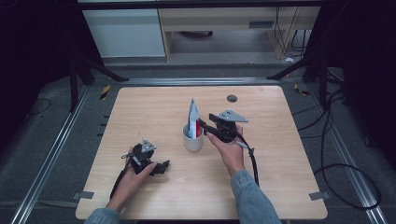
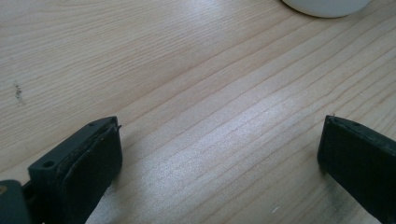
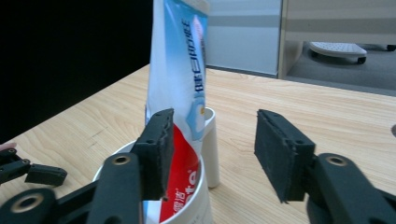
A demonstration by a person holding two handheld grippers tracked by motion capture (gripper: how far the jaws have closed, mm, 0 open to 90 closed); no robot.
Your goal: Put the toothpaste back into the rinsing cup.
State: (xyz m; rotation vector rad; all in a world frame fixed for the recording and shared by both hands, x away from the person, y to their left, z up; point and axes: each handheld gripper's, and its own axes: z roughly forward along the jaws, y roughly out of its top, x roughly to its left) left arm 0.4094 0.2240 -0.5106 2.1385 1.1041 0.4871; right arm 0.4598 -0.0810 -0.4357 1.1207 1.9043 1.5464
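From the high view, the white cup [image 1: 193,138] stands near the middle of the wooden surface [image 1: 261,186], with a toothpaste tube [image 1: 193,117] upright in it, its flat end topmost. The right hand [image 1: 229,148] reaches in from below and right of the cup, forearm angled up, holding the right tongs [image 1: 201,125] level at the cup's rim beside the tube. The left hand [image 1: 133,175] lies low on the surface to the left of and nearer than the cup, its left tongs [image 1: 163,167] pointing toward the cup and well apart from it. Bare wood lies all around the cup, widest toward the far edge and the right edge. In the left gripper view, the left tongs [image 2: 219,154] stand wide apart just over bare wood, the cup's base [image 2: 327,5] at the top edge. In the right gripper view, the right tongs [image 3: 212,149] are spread with nothing between them; the tube [image 3: 180,93] rises behind the left jaw from the cup [image 3: 201,196], and it is unclear whether that jaw touches it.
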